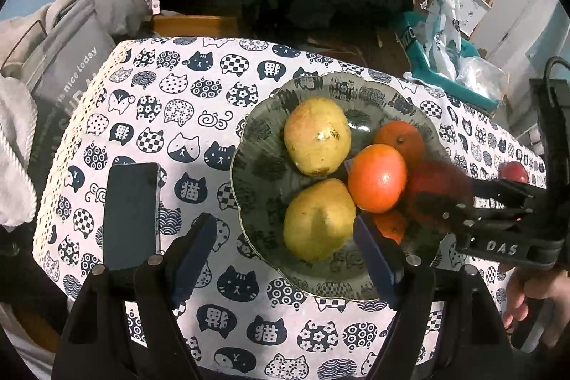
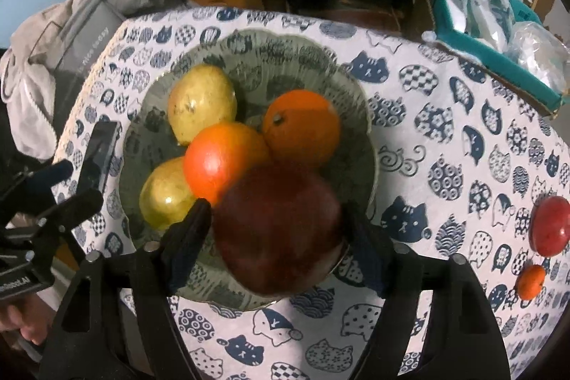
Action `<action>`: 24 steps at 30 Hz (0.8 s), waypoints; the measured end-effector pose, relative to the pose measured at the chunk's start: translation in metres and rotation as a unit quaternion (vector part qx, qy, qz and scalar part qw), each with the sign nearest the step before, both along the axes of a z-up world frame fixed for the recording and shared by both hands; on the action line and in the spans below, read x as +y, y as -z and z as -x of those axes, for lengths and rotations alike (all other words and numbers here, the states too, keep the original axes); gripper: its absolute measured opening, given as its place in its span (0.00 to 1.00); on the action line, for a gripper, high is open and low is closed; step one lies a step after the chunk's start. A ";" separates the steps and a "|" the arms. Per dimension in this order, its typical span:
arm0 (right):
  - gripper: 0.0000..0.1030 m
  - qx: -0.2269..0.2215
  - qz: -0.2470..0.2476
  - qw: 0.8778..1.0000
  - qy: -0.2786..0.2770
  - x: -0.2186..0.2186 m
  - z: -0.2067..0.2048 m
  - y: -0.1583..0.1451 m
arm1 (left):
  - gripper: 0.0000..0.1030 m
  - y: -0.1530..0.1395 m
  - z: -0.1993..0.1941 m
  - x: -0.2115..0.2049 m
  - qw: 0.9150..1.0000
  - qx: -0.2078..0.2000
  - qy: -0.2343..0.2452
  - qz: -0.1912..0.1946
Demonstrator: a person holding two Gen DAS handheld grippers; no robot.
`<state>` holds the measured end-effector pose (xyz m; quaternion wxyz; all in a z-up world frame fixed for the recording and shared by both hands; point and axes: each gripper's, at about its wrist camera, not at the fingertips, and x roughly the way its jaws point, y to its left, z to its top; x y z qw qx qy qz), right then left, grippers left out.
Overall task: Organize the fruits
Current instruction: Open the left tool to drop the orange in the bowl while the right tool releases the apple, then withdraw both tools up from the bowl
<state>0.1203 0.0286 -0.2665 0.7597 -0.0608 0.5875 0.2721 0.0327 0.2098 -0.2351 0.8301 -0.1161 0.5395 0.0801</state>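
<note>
Over the plate (image 2: 359, 116) near the table's far edge, the right gripper (image 2: 278, 234), jaws apart, brackets a blurred red apple (image 2: 278, 227) that could roll off the piled fruit, while the left gripper (image 1: 285, 259) hangs apart and empty beside a pear (image 1: 319, 219).

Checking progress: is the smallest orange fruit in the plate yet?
Out: the small orange lies on the tablecloth beside a red fruit, outside the plate.

bowl (image 2: 359, 116): grey, patterned, mid-table
pears (image 2: 201, 102): two, left in bowl
oranges (image 2: 302, 127): two, centre and far
apple (image 2: 278, 230): dark red, near rim
loose fruit (image 2: 550, 225): far right
</note>
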 end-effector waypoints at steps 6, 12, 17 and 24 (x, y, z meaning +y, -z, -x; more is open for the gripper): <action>0.75 -0.032 -0.015 0.999 0.006 -0.009 -0.002 -0.030 | 0.78 -0.008 0.001 -0.006 1.000 -0.009 0.005 0.000; 0.74 -0.091 0.010 0.996 0.009 -0.020 0.006 -0.063 | 0.78 -0.025 0.004 -0.019 1.000 -0.027 0.015 -0.002; 0.74 -0.137 0.041 0.990 0.007 -0.030 0.015 -0.080 | 0.78 -0.045 0.007 -0.035 0.998 -0.048 0.029 -0.006; 0.74 -0.169 0.044 0.984 0.022 -0.058 0.024 -0.106 | 0.78 -0.072 0.010 -0.052 0.996 -0.079 0.039 -0.011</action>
